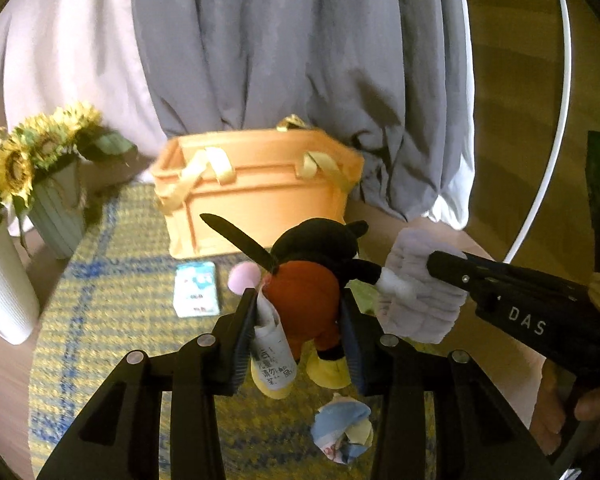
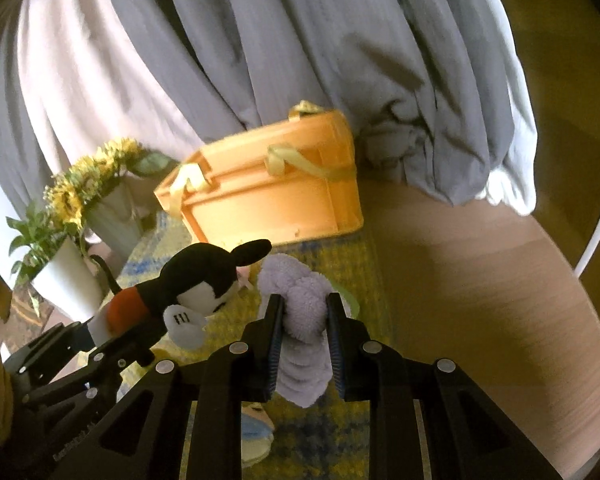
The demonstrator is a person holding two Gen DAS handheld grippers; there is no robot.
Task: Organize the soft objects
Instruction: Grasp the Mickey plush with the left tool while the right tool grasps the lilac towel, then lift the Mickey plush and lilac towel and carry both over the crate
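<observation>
My left gripper (image 1: pixel 300 320) is shut on a mouse plush toy (image 1: pixel 304 296) with a black head, red shorts and yellow shoes, lifted above the mat; its white label hangs by the left pad. The same mouse plush toy (image 2: pixel 204 280) shows at the left of the right wrist view. My right gripper (image 2: pixel 304 328) is shut on a fluffy lilac cloth (image 2: pixel 300 320), also held off the mat. That lilac cloth (image 1: pixel 416 284) and the right gripper (image 1: pixel 440 266) appear to the right in the left wrist view. An orange basket (image 1: pixel 260 200) (image 2: pixel 268 200) with yellow ribbon handles stands behind.
A yellow and blue woven mat (image 1: pixel 112 312) covers the table. On it lie a small white and blue packet (image 1: pixel 196 288), a pink ball (image 1: pixel 242 276) and a blue and white bundle (image 1: pixel 342 432). Sunflower vases (image 1: pixel 48 184) stand left; grey curtains (image 1: pixel 300 60) hang behind.
</observation>
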